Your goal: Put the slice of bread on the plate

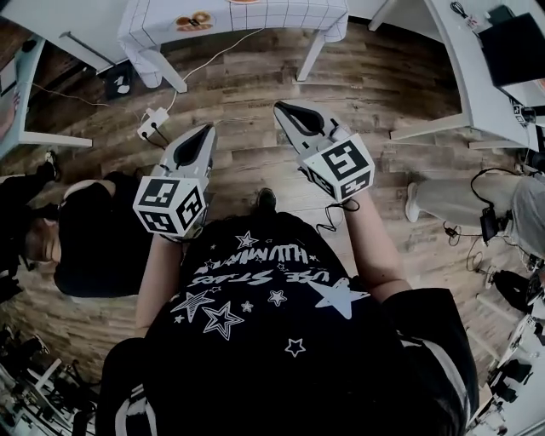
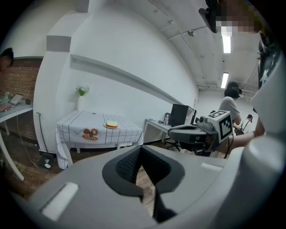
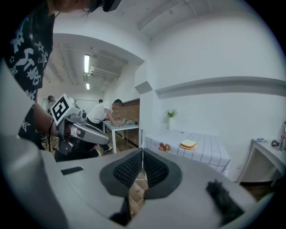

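A yellow slice of bread (image 2: pixel 111 124) (image 3: pixel 188 143) lies on a small orange plate (image 2: pixel 111 127) (image 3: pixel 188 147) on a table with a white checked cloth (image 1: pixel 281 15) (image 2: pixel 118 134) (image 3: pixel 210 152), several steps ahead of me. A printed picture of round pastries (image 1: pixel 194 20) (image 2: pixel 90 133) (image 3: pixel 164 146) marks the cloth beside the plate. My left gripper (image 1: pixel 205 129) (image 2: pixel 140 148) and right gripper (image 1: pixel 281 107) (image 3: pixel 143 153) hang side by side over the wooden floor, far short of the table. Both are shut, with nothing between their jaws.
A power strip (image 1: pixel 153 120) with cables lies on the floor ahead. A person in black (image 1: pixel 85 243) sits at my left, and someone's legs (image 1: pixel 460 200) show at my right. White desks (image 1: pixel 477 77) (image 2: pixel 154 127) flank the room, one bearing a monitor (image 2: pixel 179 115).
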`<state>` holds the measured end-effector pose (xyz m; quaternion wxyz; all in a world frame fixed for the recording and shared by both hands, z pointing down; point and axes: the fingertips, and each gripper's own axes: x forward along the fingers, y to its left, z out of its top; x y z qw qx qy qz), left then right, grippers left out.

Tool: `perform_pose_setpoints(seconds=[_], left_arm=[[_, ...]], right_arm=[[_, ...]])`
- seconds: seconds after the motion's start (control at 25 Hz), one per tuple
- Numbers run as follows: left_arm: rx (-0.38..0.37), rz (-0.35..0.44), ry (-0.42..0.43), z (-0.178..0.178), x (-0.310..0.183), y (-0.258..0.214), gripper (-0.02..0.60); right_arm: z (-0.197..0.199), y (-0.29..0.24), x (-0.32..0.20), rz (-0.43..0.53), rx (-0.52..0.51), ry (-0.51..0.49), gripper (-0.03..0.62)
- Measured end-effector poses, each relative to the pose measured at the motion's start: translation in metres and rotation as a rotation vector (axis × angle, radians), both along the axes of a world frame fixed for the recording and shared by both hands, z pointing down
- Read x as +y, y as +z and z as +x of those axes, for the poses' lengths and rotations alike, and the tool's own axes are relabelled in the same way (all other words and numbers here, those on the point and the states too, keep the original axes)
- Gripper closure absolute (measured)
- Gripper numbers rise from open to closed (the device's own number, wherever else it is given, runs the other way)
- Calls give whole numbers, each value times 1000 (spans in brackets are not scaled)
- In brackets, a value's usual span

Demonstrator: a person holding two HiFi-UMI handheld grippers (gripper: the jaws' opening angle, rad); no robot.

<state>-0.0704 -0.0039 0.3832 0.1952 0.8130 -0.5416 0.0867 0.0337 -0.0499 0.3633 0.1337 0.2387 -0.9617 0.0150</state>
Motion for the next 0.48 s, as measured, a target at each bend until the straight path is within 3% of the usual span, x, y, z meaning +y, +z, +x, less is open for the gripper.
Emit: perform_pose_setpoints(seconds=[0.48], left_arm=[[38,-19,-24,-74,43,24,572]], right_arm=[[-66,25,40,-33,31,11,579]])
